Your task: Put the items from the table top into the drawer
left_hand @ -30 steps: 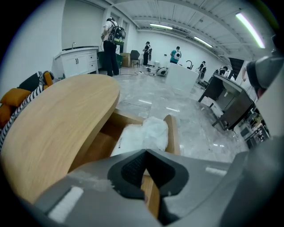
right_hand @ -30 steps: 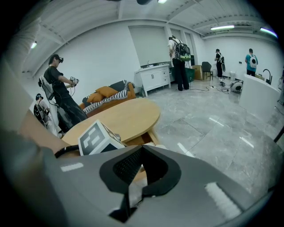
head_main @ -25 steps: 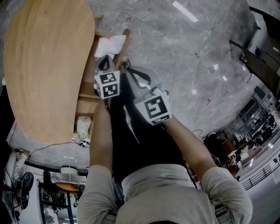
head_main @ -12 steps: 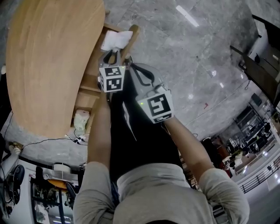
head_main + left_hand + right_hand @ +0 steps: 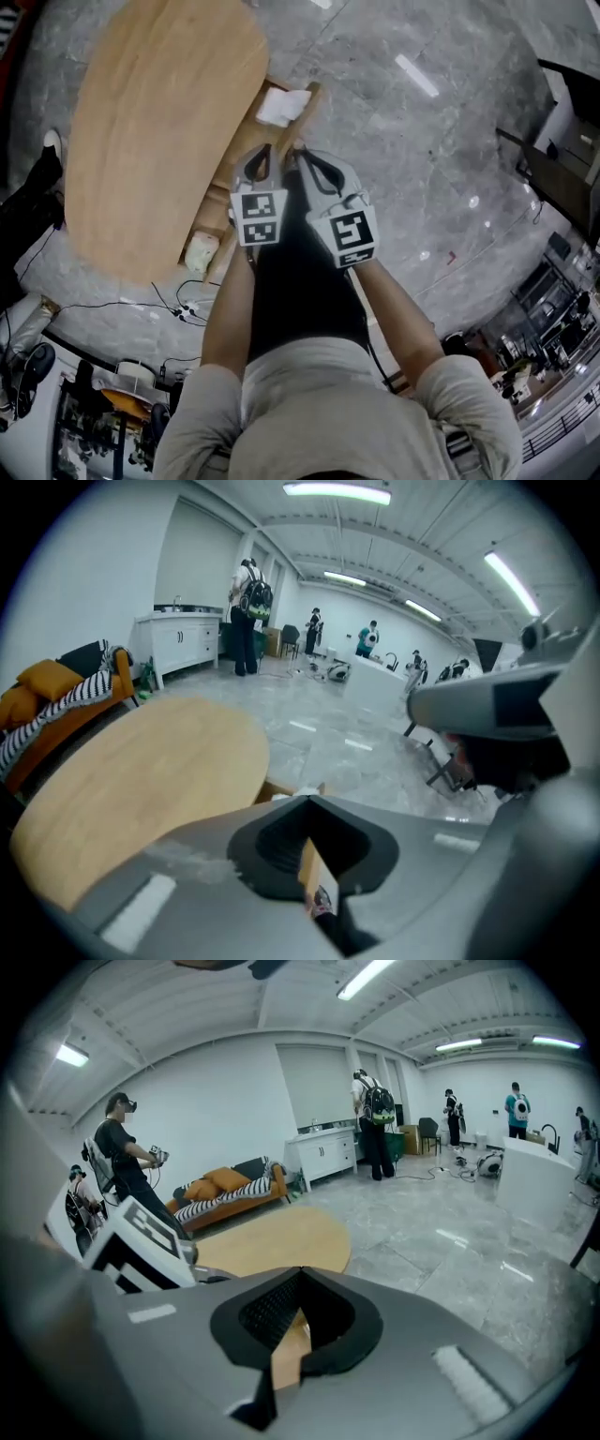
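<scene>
The oval wooden table top [image 5: 159,141] is bare in the head view. A wooden drawer [image 5: 217,202] stands pulled out along its right side. A white crumpled item [image 5: 284,106] lies at the drawer's far end and a pale cream item [image 5: 201,253] at its near end. My left gripper [image 5: 265,161] hangs above the drawer's outer side, jaws shut with nothing between them [image 5: 309,801]. Right beside it my right gripper [image 5: 305,164] is held at the same height, its jaws together and empty [image 5: 300,1271].
Grey marble floor surrounds the table. Cables [image 5: 178,305] trail on the floor at the table's near end, and a person's dark leg and shoe [image 5: 42,173] stand at its left. A sofa [image 5: 225,1190], a white counter [image 5: 183,639] and several people are farther off.
Both grippers have risen away from the drawer together. The white item stays in the drawer's far end. The table and drawer look smaller and more to the right.
</scene>
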`<state>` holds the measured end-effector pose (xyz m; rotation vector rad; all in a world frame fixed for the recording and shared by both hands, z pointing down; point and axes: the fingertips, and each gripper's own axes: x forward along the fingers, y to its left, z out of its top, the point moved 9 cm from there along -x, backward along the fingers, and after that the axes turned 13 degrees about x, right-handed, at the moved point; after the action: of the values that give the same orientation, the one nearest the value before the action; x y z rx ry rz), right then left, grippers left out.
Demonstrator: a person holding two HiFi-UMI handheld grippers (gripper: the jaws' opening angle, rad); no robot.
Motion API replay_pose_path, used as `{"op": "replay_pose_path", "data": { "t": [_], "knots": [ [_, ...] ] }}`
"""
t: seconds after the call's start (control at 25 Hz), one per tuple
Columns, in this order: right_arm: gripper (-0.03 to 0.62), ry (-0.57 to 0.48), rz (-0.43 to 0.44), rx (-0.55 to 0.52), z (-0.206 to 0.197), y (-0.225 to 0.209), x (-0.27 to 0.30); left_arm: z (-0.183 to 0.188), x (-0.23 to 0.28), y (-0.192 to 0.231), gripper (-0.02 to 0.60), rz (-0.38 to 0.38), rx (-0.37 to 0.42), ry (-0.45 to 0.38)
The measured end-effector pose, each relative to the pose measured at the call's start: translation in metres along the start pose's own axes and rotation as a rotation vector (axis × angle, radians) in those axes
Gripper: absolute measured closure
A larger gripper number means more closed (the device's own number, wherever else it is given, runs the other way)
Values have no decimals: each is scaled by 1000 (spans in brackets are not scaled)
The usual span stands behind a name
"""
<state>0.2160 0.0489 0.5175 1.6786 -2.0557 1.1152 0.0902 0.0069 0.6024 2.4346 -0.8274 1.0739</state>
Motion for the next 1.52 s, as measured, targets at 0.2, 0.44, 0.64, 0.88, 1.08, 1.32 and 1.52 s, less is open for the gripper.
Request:
{"op": "replay_pose_path", "data": {
  "t": [0.2,0.44,0.64,0.88,1.08,1.32,1.52],
  "knots": [
    [588,-126,31,-65,43,51,-29,51,-100,8,561,92,7,-163],
    [588,-247,102,-166,93,128,-69,93,-198,20,561,160,-47,-324],
    [588,-364,62,-256,120,161,-116,120,-246,0,561,145,2,-415],
    [588,-427,-49,-258,118,185,-169,131,-297,-17,561,119,81,-510],
    [588,-482,-97,-274,136,170,-218,158,-320,-46,561,147,91,-584],
    [588,-554,-9,-368,167,169,-250,184,-341,-71,563,225,118,-646],
    [588,-584,70,-394,184,155,-274,203,-345,-98,561,305,90,-686]
  ]
}}
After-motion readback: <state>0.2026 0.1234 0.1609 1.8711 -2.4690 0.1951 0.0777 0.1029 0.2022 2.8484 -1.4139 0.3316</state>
